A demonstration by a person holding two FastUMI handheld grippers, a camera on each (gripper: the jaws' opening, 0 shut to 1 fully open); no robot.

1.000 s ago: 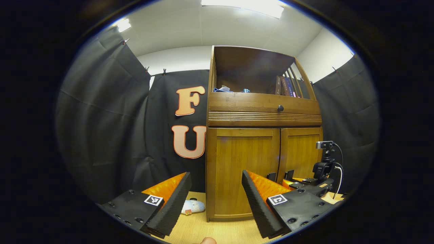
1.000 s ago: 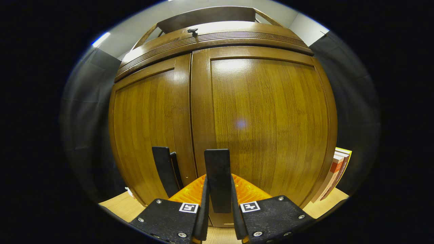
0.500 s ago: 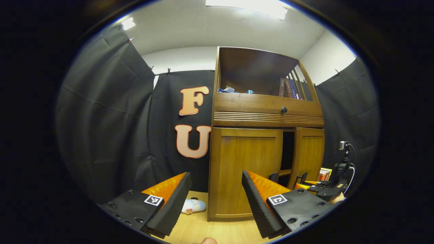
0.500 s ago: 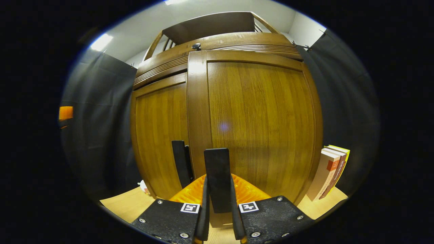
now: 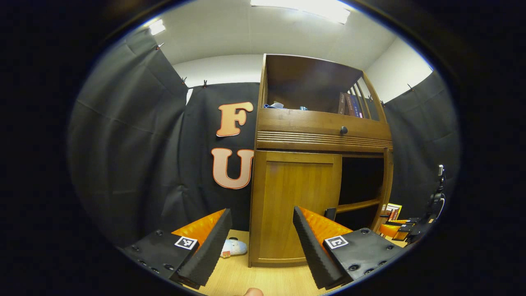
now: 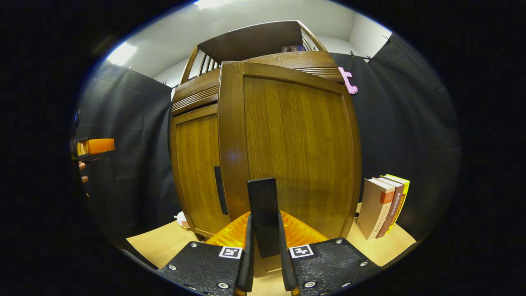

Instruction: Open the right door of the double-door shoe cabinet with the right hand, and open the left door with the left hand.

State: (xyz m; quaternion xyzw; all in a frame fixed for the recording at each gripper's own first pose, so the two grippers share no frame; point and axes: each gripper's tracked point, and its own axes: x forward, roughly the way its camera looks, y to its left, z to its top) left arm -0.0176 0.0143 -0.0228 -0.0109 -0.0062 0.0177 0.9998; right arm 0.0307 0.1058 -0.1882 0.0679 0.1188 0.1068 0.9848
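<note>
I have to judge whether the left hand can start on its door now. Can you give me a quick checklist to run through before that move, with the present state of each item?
1. Right door swung open: ok; the left gripper view shows a dark opening beside it.
2. Right gripper closed on that door's handle: ok.
3. Left door waiting closed: ok.
4. Left gripper open for a grasp: ok.
5. Left gripper at the left door's handle: not ok, it is short of the cabinet.
6. Floor free along the left door's swing: cannot tell; a small soft toy lies nearby.
</note>
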